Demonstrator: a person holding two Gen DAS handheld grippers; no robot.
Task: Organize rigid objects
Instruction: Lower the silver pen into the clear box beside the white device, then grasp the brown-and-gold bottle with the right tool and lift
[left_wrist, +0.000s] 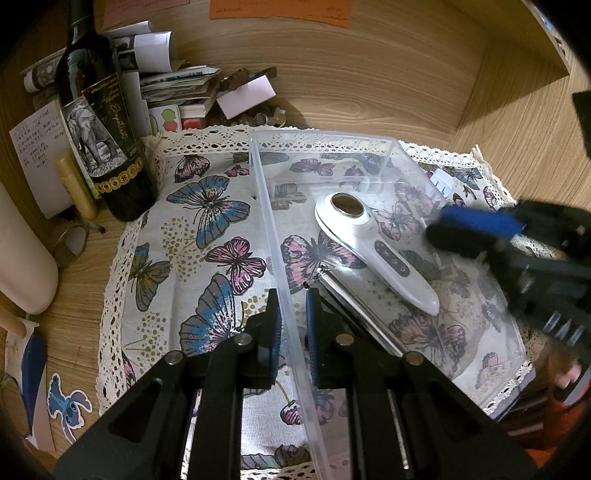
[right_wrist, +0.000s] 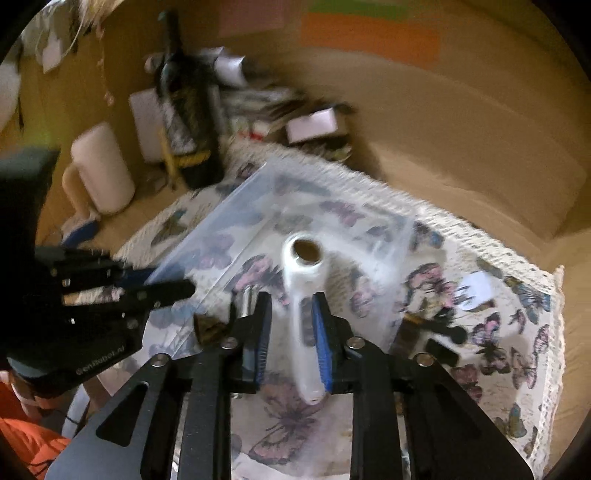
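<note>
The white wand (left_wrist: 376, 251) with its oval brown lens lies slantwise on the floor of the clear bin (left_wrist: 328, 147), handle toward the near right corner. Just beside it on the left, a metal rod (left_wrist: 354, 299) also lies in the bin, roughly parallel.

The left gripper (left_wrist: 291, 314) straddles the bin's left wall, one finger outside and one inside, pads close to the plastic; whether they actually pinch it cannot be told.

The right gripper (right_wrist: 290, 317) hangs above the wand, jaws apart and empty, fingers on either side of the handle in its blurred view.

The bin sits on a butterfly cloth (left_wrist: 207, 229) with a lace edge, spread over a wooden desk (left_wrist: 369, 74). A dark bottle (left_wrist: 107, 122) stands at the cloth's far left corner, with stacked papers (left_wrist: 177, 85) behind it.
</note>
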